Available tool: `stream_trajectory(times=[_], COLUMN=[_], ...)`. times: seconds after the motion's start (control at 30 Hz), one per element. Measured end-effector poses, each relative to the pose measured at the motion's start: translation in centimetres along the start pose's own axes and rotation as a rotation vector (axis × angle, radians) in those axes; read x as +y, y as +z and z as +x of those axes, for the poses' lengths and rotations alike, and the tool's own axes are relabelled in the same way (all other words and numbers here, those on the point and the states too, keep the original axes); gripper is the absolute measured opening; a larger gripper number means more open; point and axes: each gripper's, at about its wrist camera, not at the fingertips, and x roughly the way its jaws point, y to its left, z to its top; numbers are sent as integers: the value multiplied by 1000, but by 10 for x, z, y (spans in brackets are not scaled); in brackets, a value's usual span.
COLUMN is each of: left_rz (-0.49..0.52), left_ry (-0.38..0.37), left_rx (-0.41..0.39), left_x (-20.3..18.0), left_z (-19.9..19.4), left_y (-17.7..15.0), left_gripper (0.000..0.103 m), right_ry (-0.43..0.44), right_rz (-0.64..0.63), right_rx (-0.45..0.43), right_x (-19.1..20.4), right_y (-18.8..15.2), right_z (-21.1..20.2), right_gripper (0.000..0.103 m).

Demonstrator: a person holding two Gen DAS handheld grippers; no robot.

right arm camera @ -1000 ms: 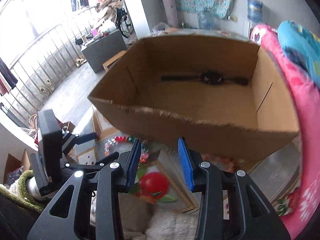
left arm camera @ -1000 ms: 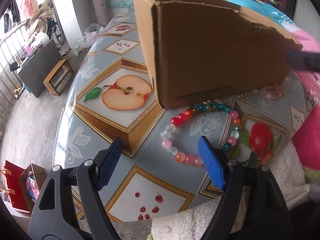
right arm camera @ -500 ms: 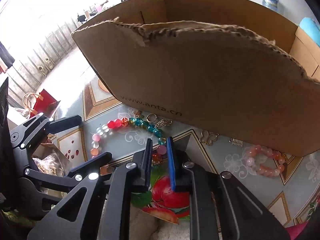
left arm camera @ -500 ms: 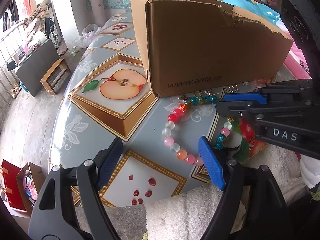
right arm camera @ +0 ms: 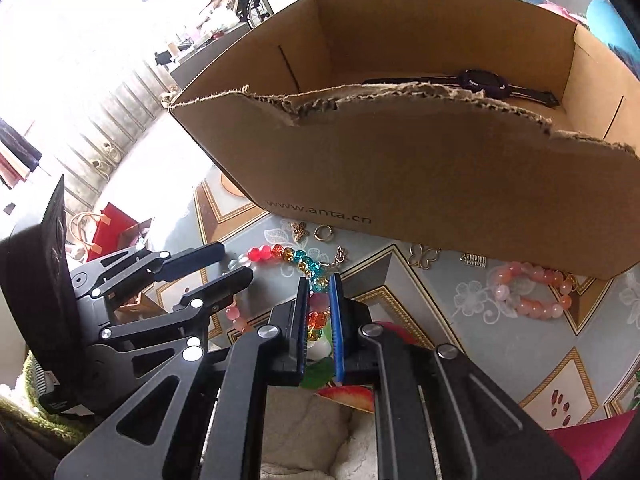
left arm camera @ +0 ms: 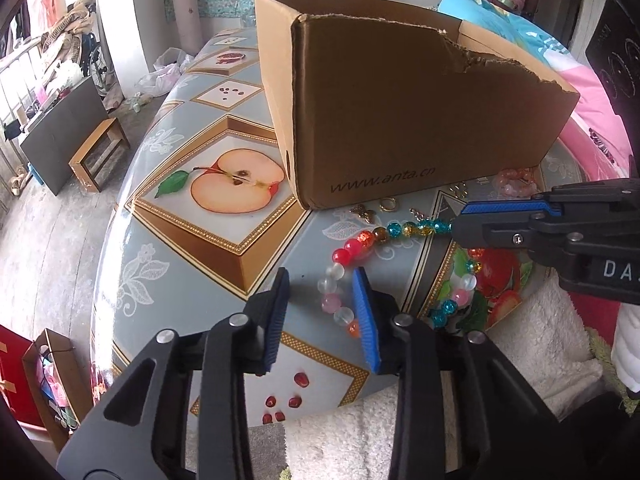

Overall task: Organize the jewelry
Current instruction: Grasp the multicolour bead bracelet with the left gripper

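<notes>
Beads of the bracelet lie looped on the worktop before the box. Our right gripper pinches its near side; our left gripper is closing around the opposite side.

Each black claw has 2 blue ribbed pads and silver screws.

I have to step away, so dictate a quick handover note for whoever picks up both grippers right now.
Right gripper: shut on the multicolored bead necklace, which lies on the table.
Left gripper: closing around the necklace's pale beads; not clamped yet.
Done: black watch lies in the cardboard box.
Left: necklace, pink bead bracelet, butterfly charm, ring and small clasps, all in front of the box.
</notes>
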Motion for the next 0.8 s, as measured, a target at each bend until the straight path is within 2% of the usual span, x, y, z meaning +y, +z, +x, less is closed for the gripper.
stream_trajectory(times=[0.03,0.07,0.2,0.3,0.37,0.43,0.63,0.8], left_rz=[5,5,-48,-92,-109,-119,-94,-76], left_ry=[-1,-10,-73,-122,-114,-118,-94,-62], left_rx=[2,5,-7,-11,22,37,56,91], left_x=[-1,-2,3,8,10,10,2,-5], left_z=[2,3,-3,-7,0,3,3,10], left_y=[2,5,15,19,17,14,17,21], left_gripper=[13,11,8,8,8,8,8,8], right_ry=[3,6,26,-7,2,13,-20,-87], right_rz=[7,12,28,34,86,115,88,40], right_rx=[-7,-18,-64,-29,26,43,23,52], right_x=[-5,-8,-13,-21,-31,-37,-34,-13], right_y=[5,7,13,4,-1,-6,-5,-5], right_z=[1,-4,-22,-19,-7,-4,-11,7], right_gripper=[10,10,10,10,10,10,10,11])
